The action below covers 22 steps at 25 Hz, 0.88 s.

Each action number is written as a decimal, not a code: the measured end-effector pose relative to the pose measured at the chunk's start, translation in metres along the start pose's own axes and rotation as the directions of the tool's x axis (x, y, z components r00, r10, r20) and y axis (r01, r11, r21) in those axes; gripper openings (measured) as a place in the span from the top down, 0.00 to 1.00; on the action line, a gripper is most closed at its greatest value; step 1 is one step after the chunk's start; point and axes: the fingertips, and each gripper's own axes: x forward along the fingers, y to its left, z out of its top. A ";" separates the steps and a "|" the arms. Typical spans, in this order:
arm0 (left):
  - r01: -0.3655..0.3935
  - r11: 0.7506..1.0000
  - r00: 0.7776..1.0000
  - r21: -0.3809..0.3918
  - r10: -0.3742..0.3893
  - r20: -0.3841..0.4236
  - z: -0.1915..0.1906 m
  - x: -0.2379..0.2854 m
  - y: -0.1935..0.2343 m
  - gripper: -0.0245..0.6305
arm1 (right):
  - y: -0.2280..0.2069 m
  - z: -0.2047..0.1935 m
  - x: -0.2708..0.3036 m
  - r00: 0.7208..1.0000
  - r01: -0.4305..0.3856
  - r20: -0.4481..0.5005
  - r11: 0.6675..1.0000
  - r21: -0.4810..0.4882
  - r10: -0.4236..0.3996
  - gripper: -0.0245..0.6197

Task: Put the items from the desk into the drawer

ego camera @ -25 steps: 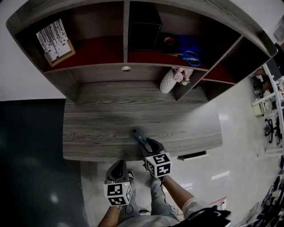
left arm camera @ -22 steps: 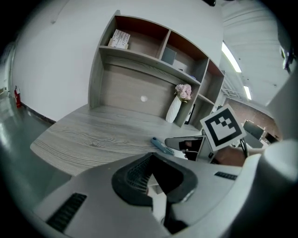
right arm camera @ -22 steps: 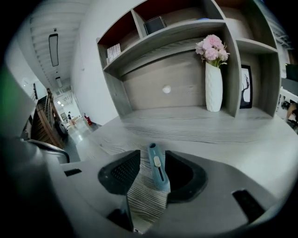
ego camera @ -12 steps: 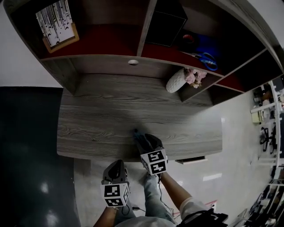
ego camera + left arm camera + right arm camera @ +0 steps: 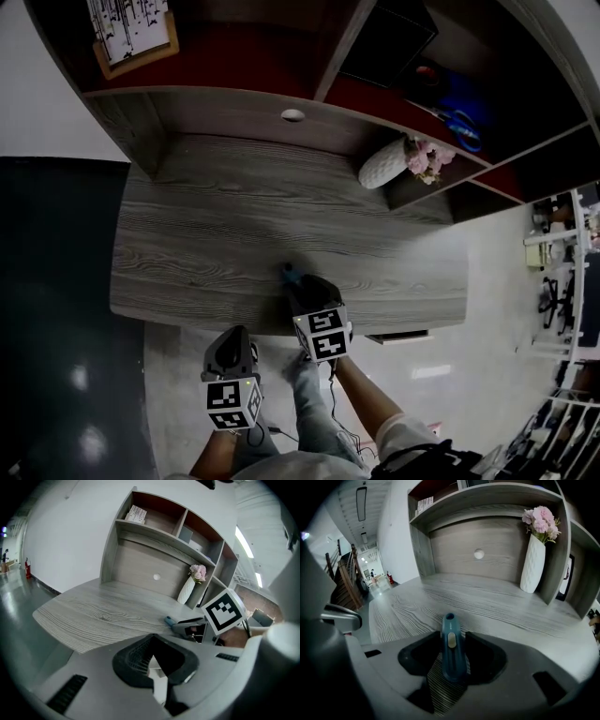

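Observation:
A blue utility knife [image 5: 289, 273] sits near the front edge of the grey wooden desk [image 5: 206, 234]; only its tip shows in the head view. My right gripper [image 5: 302, 287] is over it. In the right gripper view the knife [image 5: 451, 644] sits on a ribbed pad, with dark gaps on both sides, between the jaws of the right gripper [image 5: 451, 663]. The jaws stand open and have just been closing a little. My left gripper [image 5: 231, 343] hangs below the desk's front edge, jaws together and empty. The left gripper view shows the knife tip [image 5: 169, 619] poking out of the right gripper [image 5: 190, 624].
A drawer front [image 5: 398, 335] shows slightly out under the desk's right end. A white vase with pink flowers [image 5: 384, 164] stands at the back right. The shelf above holds a printed card [image 5: 131, 28], a black box [image 5: 389, 42] and blue scissors [image 5: 464, 127].
My right gripper has come further over the knife, so less of the knife shows than a second ago. Both grippers have sunk slightly. The head view has shifted towards the shelf.

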 end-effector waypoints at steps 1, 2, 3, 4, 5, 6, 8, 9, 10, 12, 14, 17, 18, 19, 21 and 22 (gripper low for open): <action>-0.003 1.000 1.000 -0.004 0.003 0.000 -0.001 0.000 0.001 0.96 | -0.001 0.000 0.001 1.000 0.003 0.003 1.000 0.000 -0.003 0.71; -0.006 1.000 1.000 -0.007 0.006 0.000 -0.002 0.000 0.003 0.96 | -0.002 -0.001 0.001 1.000 0.006 0.007 1.000 -0.003 -0.006 0.72; -0.007 1.000 1.000 -0.010 0.007 0.000 -0.002 0.001 0.003 0.96 | -0.002 -0.001 0.001 1.000 0.008 0.008 1.000 -0.004 -0.008 0.72; -0.007 1.000 1.000 -0.010 0.007 0.000 -0.003 0.002 0.003 0.96 | -0.001 0.000 0.001 1.000 0.008 0.005 1.000 -0.004 -0.008 0.72; -0.006 1.000 1.000 -0.010 0.006 0.000 -0.003 0.002 0.003 0.96 | -0.001 0.000 0.000 1.000 0.008 -0.001 1.000 -0.004 -0.008 0.73; -0.004 1.000 1.000 -0.009 0.004 0.000 -0.004 0.003 0.003 0.96 | 0.000 0.000 0.000 1.000 0.009 -0.007 1.000 -0.007 -0.009 0.74; -0.001 1.000 1.000 -0.007 0.001 0.001 -0.004 0.004 0.001 0.96 | 0.000 0.001 0.001 1.000 0.012 -0.021 1.000 -0.011 -0.013 0.75; 0.000 1.000 1.000 -0.005 0.000 0.001 -0.004 0.004 0.001 0.96 | 0.001 0.001 0.001 1.000 0.014 -0.026 1.000 -0.009 -0.014 0.75; 0.001 1.000 1.000 -0.005 -0.001 0.002 -0.004 0.004 0.000 0.96 | 0.001 0.001 0.001 0.999 0.016 -0.030 1.000 -0.005 -0.016 0.75; 0.003 1.000 1.000 -0.003 -0.003 0.005 -0.004 0.003 -0.001 0.96 | 0.000 0.001 0.001 0.999 0.023 -0.034 1.000 0.008 -0.022 0.76; 0.003 1.000 1.000 0.001 -0.003 0.007 -0.004 0.002 -0.002 0.96 | -0.002 0.001 0.000 0.999 0.034 -0.028 0.999 0.015 -0.034 0.76; -0.004 1.000 1.000 0.006 0.004 0.010 -0.003 -0.001 0.001 0.96 | -0.004 0.003 -0.003 0.999 0.046 -0.004 0.999 0.024 -0.046 0.76; -0.007 1.000 1.000 0.006 0.007 0.011 -0.003 -0.001 0.002 0.96 | -0.004 0.004 -0.005 0.999 0.047 0.001 0.998 0.029 -0.047 0.76; -0.010 1.000 1.000 0.005 0.010 0.011 -0.003 -0.002 0.004 0.96 | -0.004 0.005 -0.006 0.999 0.048 0.004 0.998 0.032 -0.049 0.76; -0.013 1.000 1.000 0.005 0.013 0.012 -0.003 -0.002 0.005 0.96 | -0.005 0.005 -0.009 0.999 0.051 0.005 0.998 0.035 -0.052 0.76; -0.013 1.000 1.000 0.006 0.013 0.014 -0.002 -0.003 0.005 0.96 | -0.006 0.004 -0.010 0.999 0.053 0.005 0.998 0.036 -0.054 0.76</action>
